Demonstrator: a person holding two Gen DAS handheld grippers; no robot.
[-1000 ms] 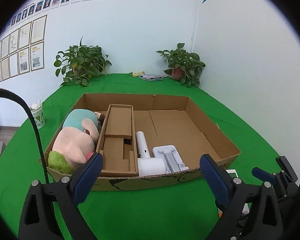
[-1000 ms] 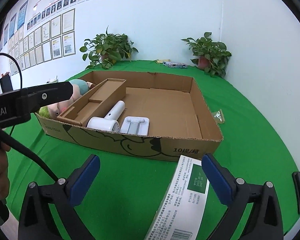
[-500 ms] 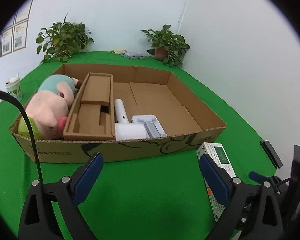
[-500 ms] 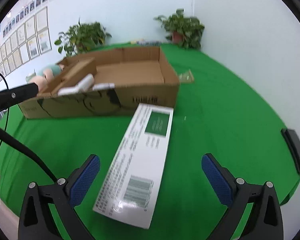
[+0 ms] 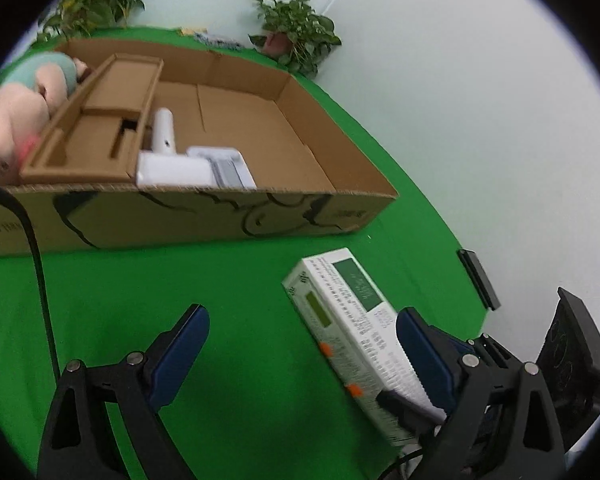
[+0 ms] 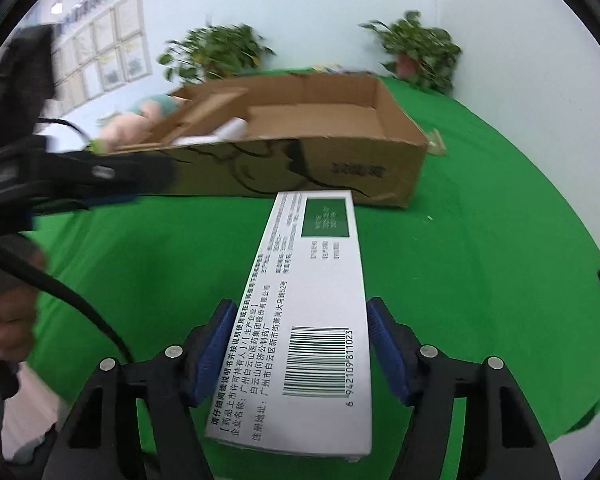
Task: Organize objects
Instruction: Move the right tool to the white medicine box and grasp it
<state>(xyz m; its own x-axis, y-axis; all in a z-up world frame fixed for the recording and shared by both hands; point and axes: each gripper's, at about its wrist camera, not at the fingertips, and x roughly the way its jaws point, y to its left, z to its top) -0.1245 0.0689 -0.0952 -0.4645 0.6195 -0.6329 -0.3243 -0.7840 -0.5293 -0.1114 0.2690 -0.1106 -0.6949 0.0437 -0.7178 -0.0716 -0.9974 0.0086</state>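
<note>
The long white medicine box [image 6: 308, 320] lies flat on the green bench [image 6: 480, 260] just in front of the cardboard tray [image 6: 300, 168], between the right gripper's [image 6: 298, 344] closing jaws, while the left gripper's [image 5: 300, 344] jaws stand wide apart beside it.

Glossy printed card medicine box [image 6: 312, 320], matt corrugated cardboard tray [image 5: 204, 220], green cloth table cover [image 5: 220, 280].

Carton [image 6: 312, 264] on table [image 6: 480, 240], before cardboard box [image 6: 300, 168]; plush toy [image 5: 16, 120] inside
</note>
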